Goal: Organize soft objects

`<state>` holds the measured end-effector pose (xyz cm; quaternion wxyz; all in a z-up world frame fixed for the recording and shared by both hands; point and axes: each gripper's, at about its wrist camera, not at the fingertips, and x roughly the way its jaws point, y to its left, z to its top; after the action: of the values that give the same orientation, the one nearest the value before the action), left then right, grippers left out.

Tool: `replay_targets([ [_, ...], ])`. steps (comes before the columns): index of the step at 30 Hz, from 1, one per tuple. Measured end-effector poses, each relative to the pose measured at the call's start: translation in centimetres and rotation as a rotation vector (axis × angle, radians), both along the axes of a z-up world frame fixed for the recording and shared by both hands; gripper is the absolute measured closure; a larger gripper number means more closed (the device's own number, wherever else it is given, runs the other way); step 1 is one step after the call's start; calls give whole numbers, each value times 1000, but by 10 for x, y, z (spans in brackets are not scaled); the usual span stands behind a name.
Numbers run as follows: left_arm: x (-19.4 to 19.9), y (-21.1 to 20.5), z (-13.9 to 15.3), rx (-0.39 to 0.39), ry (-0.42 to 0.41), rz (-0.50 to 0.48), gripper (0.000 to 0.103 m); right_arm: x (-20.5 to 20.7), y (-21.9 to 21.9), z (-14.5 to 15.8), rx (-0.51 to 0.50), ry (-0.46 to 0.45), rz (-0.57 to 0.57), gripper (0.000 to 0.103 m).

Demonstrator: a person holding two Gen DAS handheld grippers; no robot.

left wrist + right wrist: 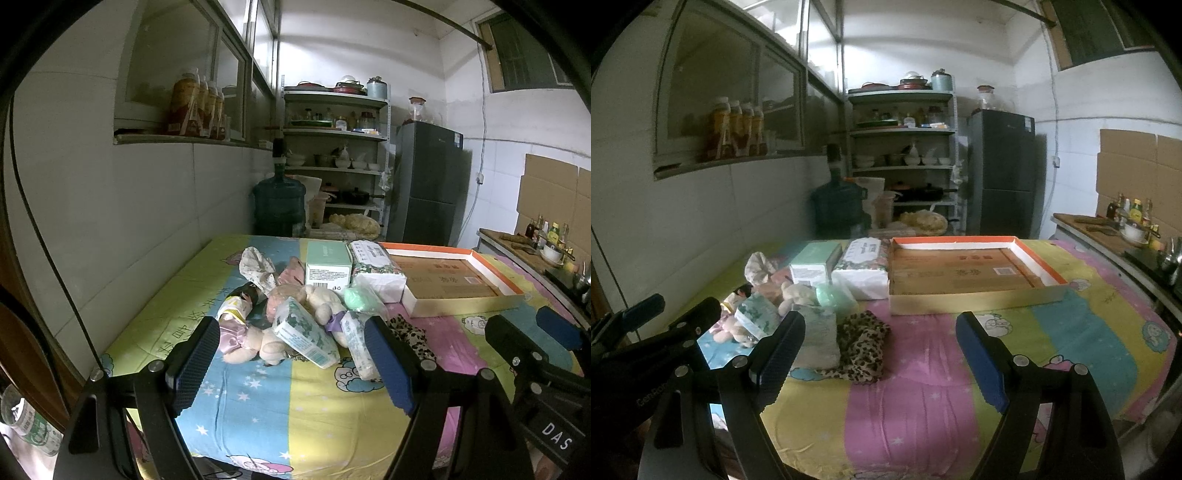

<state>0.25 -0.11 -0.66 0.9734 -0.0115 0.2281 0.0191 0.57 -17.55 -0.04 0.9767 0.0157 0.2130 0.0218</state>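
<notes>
The bedspread (295, 413) is covering the work surface and carrying everything. The shallow tray (975, 295) is lying empty on its right half, likely serving as the destination, since its open top is facing up and its floor is bare.

The soft items are sitting in a heap on the left half, well apart from neither gripper: a tissue pack (376, 269), a green box (328, 264), a plush toy (321, 297) and a leopard cloth (862, 347) lying nearest the tray.

The left gripper (291, 363) is hovering before the heap, fingers spread and empty. The right gripper (882, 356) is hovering beside the leopard cloth, fingers likewise spread, gripping nothing.
</notes>
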Motion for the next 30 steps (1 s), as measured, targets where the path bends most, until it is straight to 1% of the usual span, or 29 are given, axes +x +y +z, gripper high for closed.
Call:
replay_targets([
  [30, 0, 0, -1, -1, 1, 0, 22, 0, 6, 0, 0, 4, 8, 18],
])
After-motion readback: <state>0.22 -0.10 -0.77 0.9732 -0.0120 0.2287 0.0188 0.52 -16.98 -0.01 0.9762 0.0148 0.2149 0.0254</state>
